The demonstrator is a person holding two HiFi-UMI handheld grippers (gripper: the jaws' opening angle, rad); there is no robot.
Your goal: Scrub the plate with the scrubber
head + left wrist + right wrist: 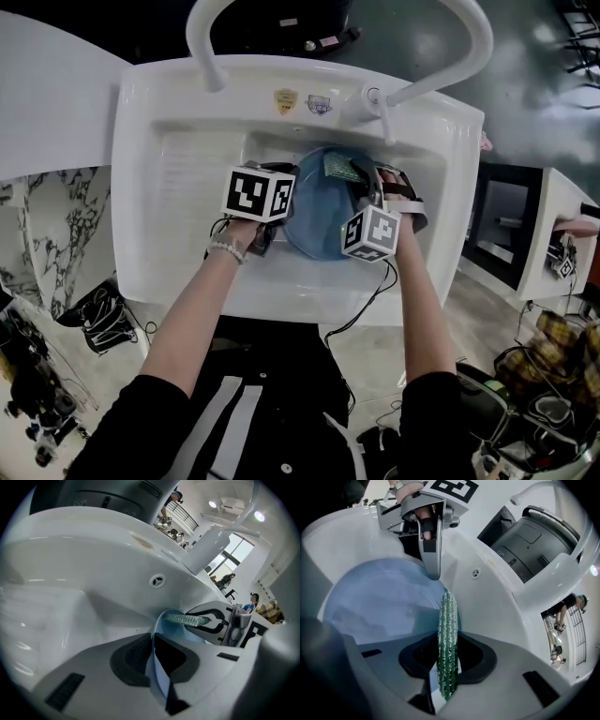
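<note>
Your left gripper (153,644) is closed on the blue plate (379,597), jaws narrowly apart on its left rim. The plate looks stiff and glossy, likely slippery and breakable, so a rim hold suits it. Your right gripper (447,667) clamps the green scrubber (448,630) edge-on; it looks like soft, light mesh. The scrubber's tip sits at the plate's back-right rim, near the back wall of the sink (178,169).
</note>
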